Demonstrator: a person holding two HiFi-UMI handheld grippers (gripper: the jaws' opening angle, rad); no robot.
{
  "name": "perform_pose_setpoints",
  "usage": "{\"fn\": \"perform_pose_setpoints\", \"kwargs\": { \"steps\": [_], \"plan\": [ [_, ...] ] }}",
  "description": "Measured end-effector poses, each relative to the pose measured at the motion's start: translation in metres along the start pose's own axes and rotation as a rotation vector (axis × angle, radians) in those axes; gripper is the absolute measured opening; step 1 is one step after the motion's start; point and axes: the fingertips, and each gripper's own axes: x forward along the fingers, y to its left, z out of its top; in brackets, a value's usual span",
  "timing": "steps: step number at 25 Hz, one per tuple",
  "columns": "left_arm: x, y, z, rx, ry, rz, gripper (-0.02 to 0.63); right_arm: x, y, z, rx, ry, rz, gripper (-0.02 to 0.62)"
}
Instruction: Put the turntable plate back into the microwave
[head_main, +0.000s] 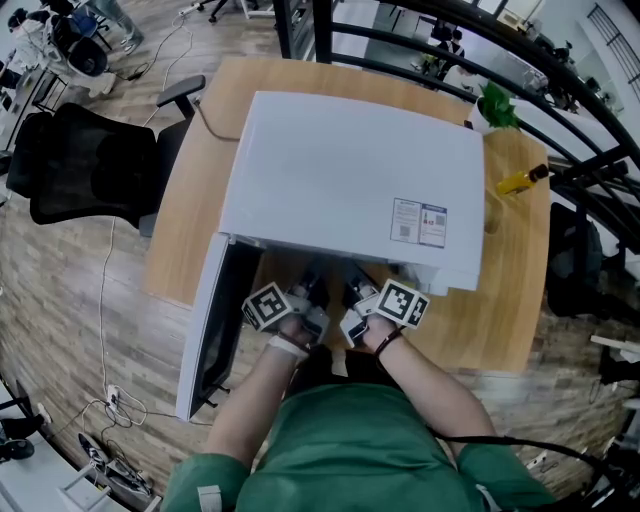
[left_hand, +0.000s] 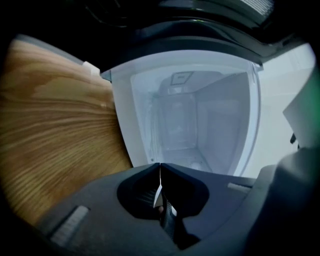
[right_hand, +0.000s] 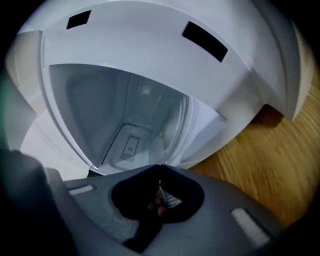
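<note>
Left gripper (left_hand: 160, 166) and right gripper (right_hand: 160, 169) both have their jaws pressed together. We see nothing caught between either pair, only the pads' own pale faces in the seam. In the head view the two sit side by side at lower centre, with their tips at the open mouth of the white microwave (head_main: 350, 170).

No turntable plate shows on the wooden table (head_main: 510, 300) or in either grip. In the right gripper view a clear, glassy curved edge runs along the right side of the cavity. We take this for the turntable plate (right_hand: 175, 132) lying on the cavity floor, since that view is rolled and the table falls to the right. The left gripper view shows the pale cavity, but we cannot pick the plate out there. We cannot tell from here whether it sits properly on its hub.

We judge the placing as good as done. What seems left is to draw both grippers out and swing the door shut. The door (head_main: 210, 330) hangs wide open at lower left, and only our own grippers stand in the opening.

Further off, a black office chair (head_main: 85, 165) stands at left. A yellow bottle (head_main: 520, 182) and a small green plant (head_main: 495, 105) sit on the table at upper right, well away from the door's swing.
</note>
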Motion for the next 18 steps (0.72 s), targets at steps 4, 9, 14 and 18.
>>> {"fn": "perform_pose_setpoints", "kwargs": {
  "steps": [4, 9, 14, 18],
  "plan": [
    [-0.010, -0.013, -0.023, 0.151, 0.090, 0.032, 0.012, -0.012, 0.011, -0.015, -0.165, 0.071, -0.016, 0.003],
    [-0.029, -0.028, -0.035, 0.472, 0.149, 0.130, 0.012, -0.031, 0.022, -0.024, -0.330, 0.116, -0.044, 0.003],
    [-0.049, -0.050, -0.043, 0.781, 0.187, 0.219, 0.012, -0.052, 0.044, -0.029, -0.558, 0.145, -0.060, 0.003],
    [-0.054, -0.083, -0.044, 0.968, 0.177, 0.227, 0.012, -0.066, 0.076, -0.018, -0.766, 0.108, -0.066, 0.003]
  ]
}}
